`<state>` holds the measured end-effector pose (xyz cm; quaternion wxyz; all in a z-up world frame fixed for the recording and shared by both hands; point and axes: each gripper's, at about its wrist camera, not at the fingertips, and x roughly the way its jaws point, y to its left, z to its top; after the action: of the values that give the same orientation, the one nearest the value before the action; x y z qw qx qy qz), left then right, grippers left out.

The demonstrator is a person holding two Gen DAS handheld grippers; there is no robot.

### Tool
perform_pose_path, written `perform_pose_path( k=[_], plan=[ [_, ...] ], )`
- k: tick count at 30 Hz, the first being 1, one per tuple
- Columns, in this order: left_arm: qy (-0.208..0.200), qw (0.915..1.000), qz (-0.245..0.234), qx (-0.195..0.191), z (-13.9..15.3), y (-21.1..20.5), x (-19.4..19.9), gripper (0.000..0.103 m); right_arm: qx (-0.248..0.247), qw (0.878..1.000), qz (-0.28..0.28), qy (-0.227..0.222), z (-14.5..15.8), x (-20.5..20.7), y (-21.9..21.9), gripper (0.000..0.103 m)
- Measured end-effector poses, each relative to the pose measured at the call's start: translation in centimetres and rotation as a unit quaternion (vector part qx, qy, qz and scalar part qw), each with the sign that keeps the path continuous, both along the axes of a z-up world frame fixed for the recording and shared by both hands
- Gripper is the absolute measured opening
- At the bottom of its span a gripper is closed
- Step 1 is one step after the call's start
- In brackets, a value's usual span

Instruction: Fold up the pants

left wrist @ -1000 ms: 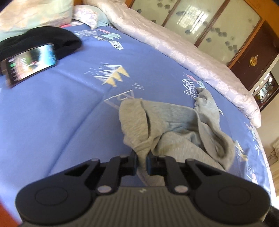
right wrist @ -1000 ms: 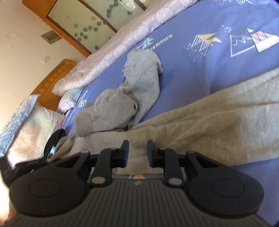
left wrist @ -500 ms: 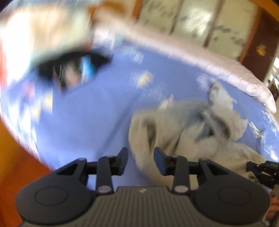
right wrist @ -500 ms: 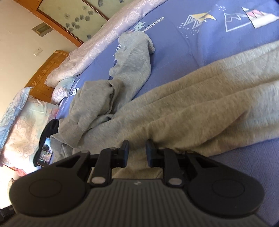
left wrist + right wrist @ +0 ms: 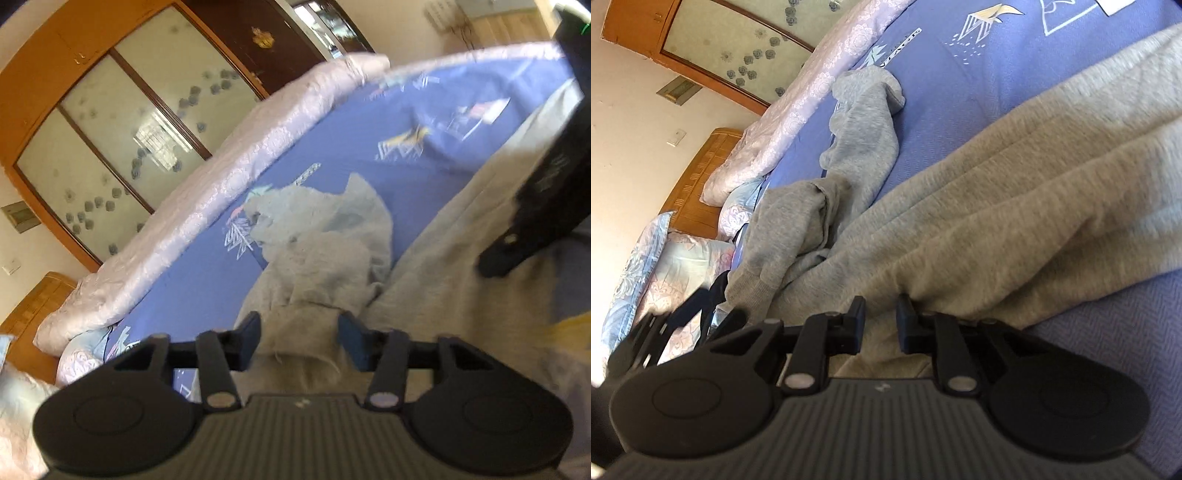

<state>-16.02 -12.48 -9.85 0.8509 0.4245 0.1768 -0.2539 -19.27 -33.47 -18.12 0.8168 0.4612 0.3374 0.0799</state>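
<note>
Grey sweatpants (image 5: 325, 258) lie crumpled on a blue patterned bedsheet (image 5: 332, 147). In the left wrist view my left gripper (image 5: 299, 338) is open, its jaws wide apart over the bunched grey cloth. In the right wrist view the pants (image 5: 1015, 206) stretch across the sheet, one leg (image 5: 864, 122) lying toward the back. My right gripper (image 5: 881, 321) has its jaws a small gap apart with grey cloth between them. The right gripper also shows in the left wrist view (image 5: 535, 206), resting on the pants at the right.
A rolled pink quilt (image 5: 221, 192) runs along the far side of the bed. Pillows (image 5: 665, 266) and a wooden headboard (image 5: 701, 177) are at the left. A wardrobe with frosted glass doors (image 5: 122, 122) stands behind. A dark object (image 5: 716, 295) lies by the pillows.
My left gripper let go of the grey cloth, opened wide and swung toward the right gripper. The right gripper moved closer in on the pants edge.
</note>
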Motion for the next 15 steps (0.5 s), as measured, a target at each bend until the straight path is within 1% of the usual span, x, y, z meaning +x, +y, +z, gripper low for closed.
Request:
perform_pose_path(
  k=[1, 2, 3, 5, 7, 8, 11, 13, 15],
  plan=[
    [0.011, 0.9999, 0.008, -0.005, 0.0, 0.1, 1.0, 0.015, -0.004, 1.000, 0.002, 0.001, 0.3, 0.1, 0.0, 0.022],
    [0.023, 0.9994, 0.020, -0.015, 0.3, 0.3, 1.9, 0.005, -0.009, 1.000, 0.005, -0.003, 0.7, 0.2, 0.1, 0.023],
    [0.031, 0.9985, 0.033, -0.031, 0.8, 0.6, 2.5, 0.005, -0.017, 1.000, 0.009, -0.014, 1.3, 0.4, 0.1, 0.023],
    [0.028, 0.9952, 0.057, -0.075, 2.1, 2.7, 3.3, 0.005, -0.045, 0.998, 0.015, -0.042, 3.0, 1.2, -0.1, 0.023],
    [0.014, 0.9881, 0.098, -0.118, 3.8, 4.9, 4.2, 0.005, -0.078, 0.995, 0.016, -0.062, 4.7, 2.9, -0.6, 0.024],
    [0.012, 0.9828, 0.120, -0.140, 4.6, 6.0, 4.8, 0.004, -0.091, 0.994, 0.012, -0.065, 5.5, 4.1, -1.2, 0.024],
    [0.021, 0.9562, 0.193, -0.219, 7.1, 11.0, 6.8, 0.004, -0.113, 0.991, -0.006, -0.070, 7.3, 8.5, -2.9, 0.024],
    [0.024, 0.9372, 0.237, -0.255, 8.5, 14.4, 7.7, 0.004, -0.148, 0.986, -0.016, -0.068, 8.2, 12.2, -3.9, 0.024],
    [0.022, 0.9193, 0.275, -0.281, 9.0, 17.7, 8.3, 0.004, -0.171, 0.983, -0.020, -0.058, 8.8, 16.2, -4.7, 0.025]
  ],
)
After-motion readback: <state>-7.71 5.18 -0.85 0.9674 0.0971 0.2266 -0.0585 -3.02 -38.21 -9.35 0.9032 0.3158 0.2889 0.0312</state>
